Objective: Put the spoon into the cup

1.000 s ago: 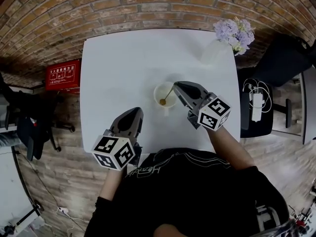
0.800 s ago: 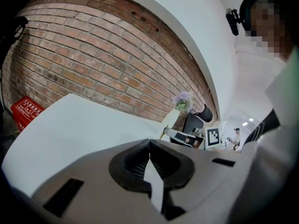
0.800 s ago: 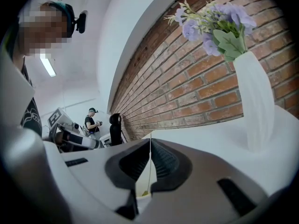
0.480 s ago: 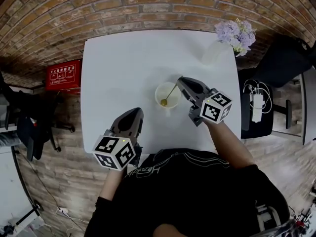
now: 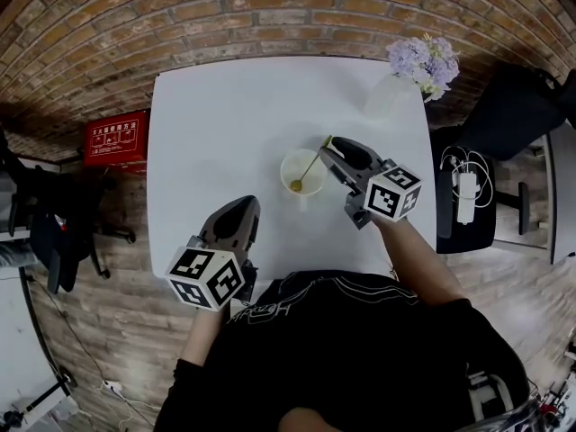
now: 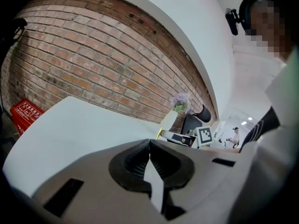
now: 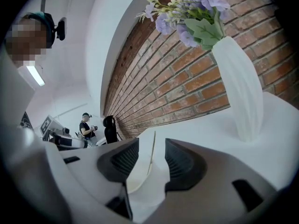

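Observation:
A white cup [image 5: 301, 172] stands on the white table [image 5: 225, 124], a little right of its middle. A slim gold spoon [image 5: 309, 167] leans in the cup, bowl down, handle tip up to the right. My right gripper [image 5: 328, 148] is at the cup's right rim with its jaws opening. In the right gripper view the spoon handle [image 7: 151, 154] stands free in the gap between the pads, above the cup rim [image 7: 135, 183]. My left gripper [image 5: 241, 212] rests shut near the table's front edge, holding nothing; its pads meet in the left gripper view [image 6: 149, 154].
A white vase with purple flowers [image 5: 403, 77] stands at the table's far right corner, close behind the right gripper [image 7: 238, 90]. A brick wall runs behind the table. A red sign [image 5: 115, 137] sits left of it, a dark chair [image 5: 517, 115] to the right.
The right gripper moved a little up the picture along the cup's right rim and rolled. Its jaws went from shut on the spoon handle to apart; the spoon stays leaning in the cup.

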Demonstrator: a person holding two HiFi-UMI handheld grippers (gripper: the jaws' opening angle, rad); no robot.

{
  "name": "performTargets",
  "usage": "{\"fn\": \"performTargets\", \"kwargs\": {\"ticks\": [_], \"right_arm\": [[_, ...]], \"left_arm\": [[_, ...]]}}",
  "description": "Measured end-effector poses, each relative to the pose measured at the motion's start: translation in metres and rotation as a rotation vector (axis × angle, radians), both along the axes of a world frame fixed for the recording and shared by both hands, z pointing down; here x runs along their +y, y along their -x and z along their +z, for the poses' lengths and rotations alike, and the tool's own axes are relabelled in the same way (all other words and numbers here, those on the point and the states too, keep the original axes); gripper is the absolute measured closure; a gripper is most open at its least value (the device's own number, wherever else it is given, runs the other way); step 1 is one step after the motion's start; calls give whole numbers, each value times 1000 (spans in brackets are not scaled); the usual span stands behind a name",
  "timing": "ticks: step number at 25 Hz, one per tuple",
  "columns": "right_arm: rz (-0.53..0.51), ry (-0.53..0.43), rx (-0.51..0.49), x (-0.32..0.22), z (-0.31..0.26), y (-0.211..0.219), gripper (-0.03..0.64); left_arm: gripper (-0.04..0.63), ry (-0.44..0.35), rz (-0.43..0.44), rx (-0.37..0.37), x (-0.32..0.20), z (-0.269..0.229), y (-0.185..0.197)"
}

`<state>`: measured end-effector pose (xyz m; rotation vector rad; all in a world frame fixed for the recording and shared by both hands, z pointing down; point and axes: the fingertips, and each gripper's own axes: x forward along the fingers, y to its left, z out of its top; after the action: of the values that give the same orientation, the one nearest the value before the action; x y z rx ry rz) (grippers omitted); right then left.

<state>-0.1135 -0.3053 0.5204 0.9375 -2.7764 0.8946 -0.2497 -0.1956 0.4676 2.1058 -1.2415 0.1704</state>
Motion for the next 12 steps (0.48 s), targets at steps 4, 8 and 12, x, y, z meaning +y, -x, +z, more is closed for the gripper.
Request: {"fn": "performTargets", "kwargs": {"ticks": [4,8,12], "right_arm": [[-18,-66,-5,11,-28,-8,477],[-31,-154,-27,25,-70,-20,478],[-122,-227,-32,50,-113,-18,497]], "left_arm": [[591,-21,-7,-8,8,-12,0],[591,-53,-16,-15,13,-28,-5],[591,-98,-13,-7,15,-50,-18]]}}
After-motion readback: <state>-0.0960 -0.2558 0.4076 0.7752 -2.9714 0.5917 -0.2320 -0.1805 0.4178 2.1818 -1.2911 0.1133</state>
